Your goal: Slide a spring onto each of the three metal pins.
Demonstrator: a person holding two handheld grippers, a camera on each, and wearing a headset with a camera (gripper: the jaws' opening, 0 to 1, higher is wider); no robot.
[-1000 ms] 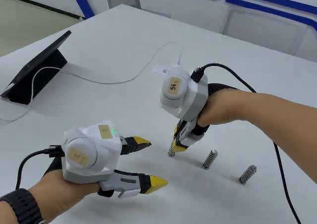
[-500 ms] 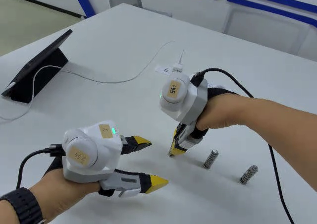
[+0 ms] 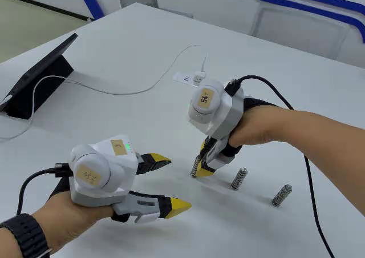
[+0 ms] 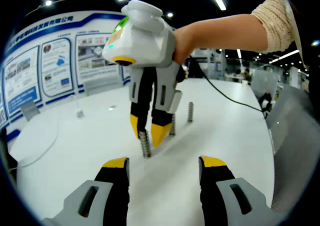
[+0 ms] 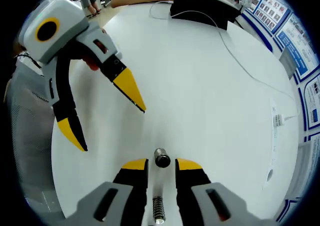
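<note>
Right gripper (image 3: 201,164): pointed steeply down at the table (image 3: 142,69), jaws drawn in to a narrow gap around a spring (image 3: 196,166). The right gripper view shows the coils running up between the two jaws and a round metal end (image 5: 161,158), judged to be the pin, level with the yellow tips. Whether the pads actually bear on the coils cannot be told. The near-vertical approach is consistent with guiding the spring along the pin's axis.

Left gripper (image 3: 171,181): jaws wide apart, holding nothing, hovering low near the work. Its placement suggests standby, clear of the right hand's path while facing the pin.

Two further springs, the middle spring (image 3: 238,178) and the far spring (image 3: 282,194), stand in a row to the right of the held one, apart from each other and untouched. Both appear already seated on pins, so the work is judged to be on the last of three.
</note>
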